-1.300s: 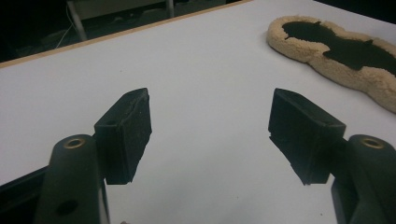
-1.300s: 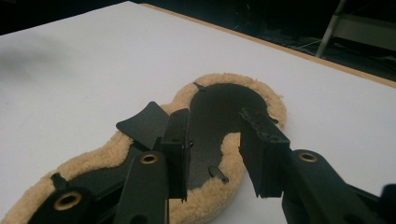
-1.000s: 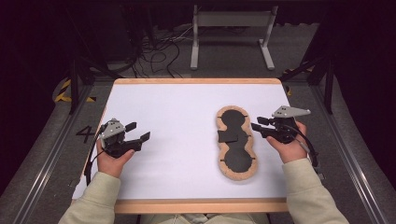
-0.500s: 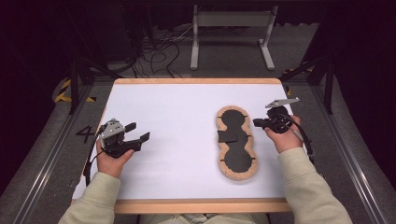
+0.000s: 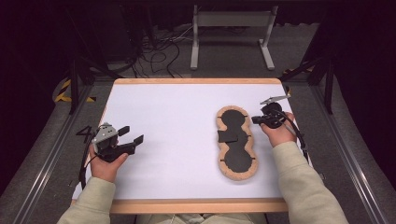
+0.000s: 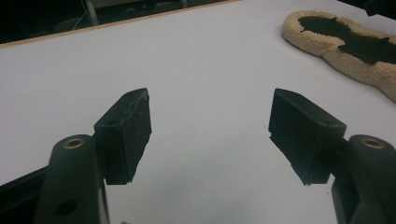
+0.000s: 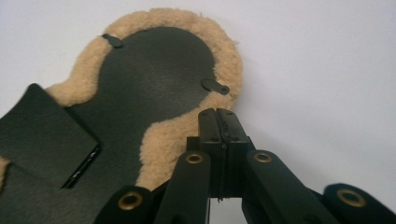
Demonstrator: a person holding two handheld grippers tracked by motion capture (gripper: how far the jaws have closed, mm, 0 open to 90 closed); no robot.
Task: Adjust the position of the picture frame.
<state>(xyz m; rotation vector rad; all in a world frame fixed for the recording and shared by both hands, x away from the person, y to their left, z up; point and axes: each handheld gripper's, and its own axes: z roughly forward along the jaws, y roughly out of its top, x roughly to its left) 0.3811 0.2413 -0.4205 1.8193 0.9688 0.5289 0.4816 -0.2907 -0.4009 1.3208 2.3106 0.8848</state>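
A person seated at a white worktop [image 5: 177,121] with a pale wooden edge holds a two-jaw tool in each hand. The left tool [image 5: 128,140], gripped in the left hand [image 5: 106,161] near the worktop's left side, hangs just above the bare white surface with its jaws spread wide and nothing between them; in the left gripper view the two black pads [image 6: 128,133] stand well apart over empty white board. Toward the right side lies a peanut-shaped fleece pad [image 5: 236,142], its tan woolly border ringing a black leather-like centre, with a dark rectangular flap [image 5: 227,136] across its narrow waist. The pad lies flat, its long axis running away from the person. The right tool [image 5: 256,120], held in the right hand [image 5: 278,133], sits just beside the pad's far right edge, pointing toward it. In the right gripper view its jaws are pressed fully together with nothing caught between them, their tips [image 7: 219,116] just at the fleece border [image 7: 163,144] beside the waist; whether they touch the wool cannot be told. Two small black tabs [image 7: 215,86] show at the rim of the black centre [image 7: 154,79]. A cable trails from the right tool across the wrist. Both cream sleeves [image 5: 303,186] enter from the near edge. Beyond the worktop, cables [image 5: 159,51] lie on a dark floor beside a grey metal stand [image 5: 231,32].
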